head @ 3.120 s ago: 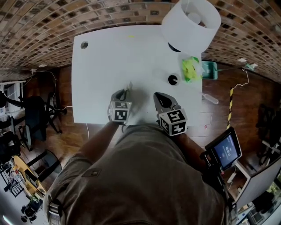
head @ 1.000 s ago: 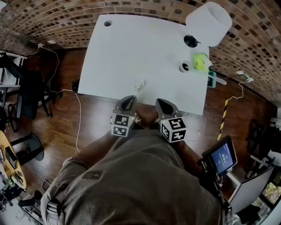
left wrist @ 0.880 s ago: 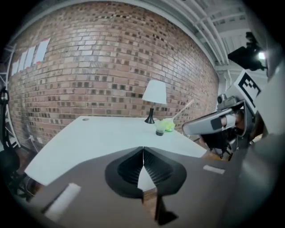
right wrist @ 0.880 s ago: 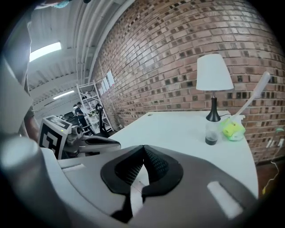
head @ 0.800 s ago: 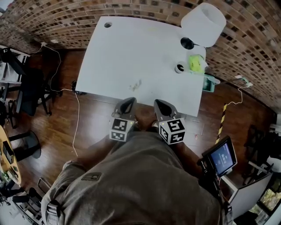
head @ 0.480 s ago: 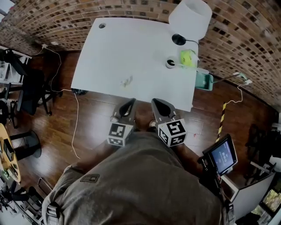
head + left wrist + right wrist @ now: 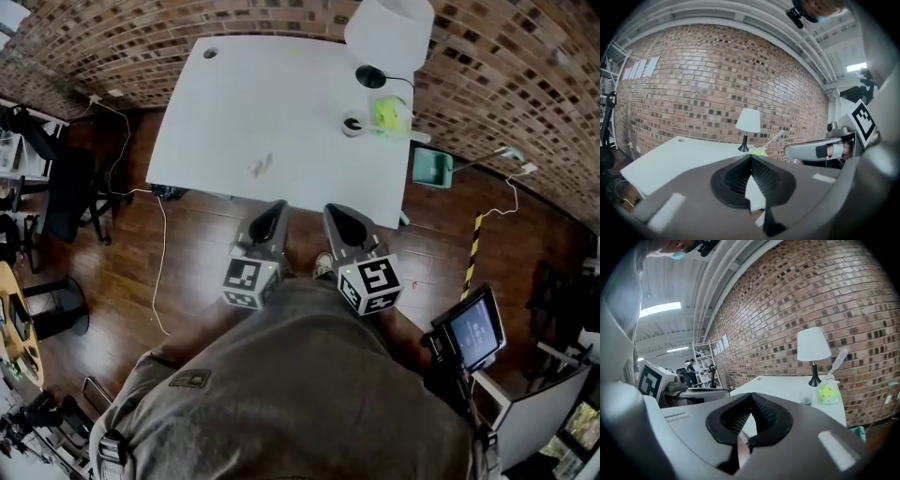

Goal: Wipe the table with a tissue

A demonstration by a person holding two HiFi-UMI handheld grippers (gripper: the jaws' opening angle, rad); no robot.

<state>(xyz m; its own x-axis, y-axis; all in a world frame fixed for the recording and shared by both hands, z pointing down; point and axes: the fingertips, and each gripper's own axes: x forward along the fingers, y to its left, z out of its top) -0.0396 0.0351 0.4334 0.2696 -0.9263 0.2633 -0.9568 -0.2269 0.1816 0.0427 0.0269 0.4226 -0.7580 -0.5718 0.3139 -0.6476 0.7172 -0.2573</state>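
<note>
Looking down, I hold both grippers over the wooden floor (image 7: 187, 244), just short of the near edge of the white table (image 7: 281, 94). The left gripper (image 7: 277, 206) has its jaws pressed together with nothing between them. The right gripper (image 7: 331, 211) is likewise closed and empty. The tissue (image 7: 261, 167) lies crumpled on the tabletop ahead of the left jaws, apart from them. Well beyond the right jaws, at the table's far corner, stand a white lamp (image 7: 389, 28), a small cup (image 7: 353, 123) and a yellow-green object (image 7: 389, 112). A brick wall (image 7: 112, 37) runs behind the table.
</note>
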